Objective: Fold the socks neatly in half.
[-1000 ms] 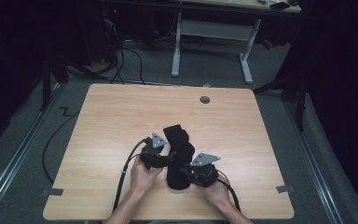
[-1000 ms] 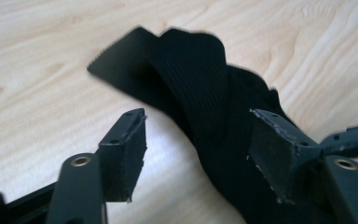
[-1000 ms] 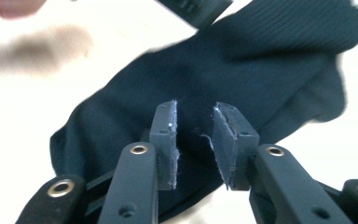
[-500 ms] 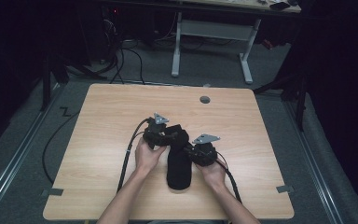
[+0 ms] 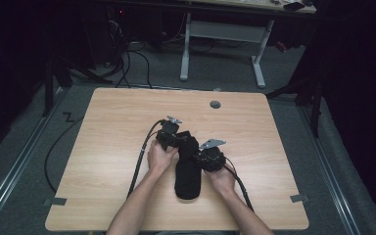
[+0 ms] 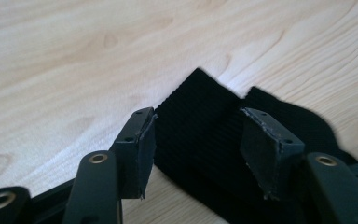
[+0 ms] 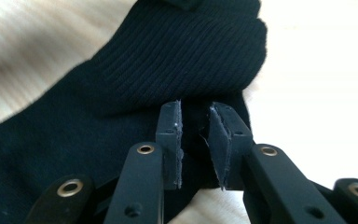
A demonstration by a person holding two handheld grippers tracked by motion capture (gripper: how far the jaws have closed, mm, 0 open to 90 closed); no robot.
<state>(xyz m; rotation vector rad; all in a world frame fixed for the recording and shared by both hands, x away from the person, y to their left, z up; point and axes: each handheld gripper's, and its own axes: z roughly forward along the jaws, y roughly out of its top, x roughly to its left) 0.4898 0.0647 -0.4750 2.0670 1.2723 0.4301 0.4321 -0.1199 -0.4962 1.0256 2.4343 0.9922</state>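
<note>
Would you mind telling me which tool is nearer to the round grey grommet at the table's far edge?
Left. The left tool sits at the black sock's far end, closer to the grommet. The right tool grips the sock's side, farther back toward the person.

My wooden table point(image 5: 107, 147) sits lit in a dark room — grey carpet floor point(image 5: 24, 147) around it, black cables point(image 5: 127, 58) trailing behind. Beyond stands a white-legged desk point(image 5: 225, 34) — a grey grommet point(image 5: 215, 104) marks my tabletop's far edge.
</note>
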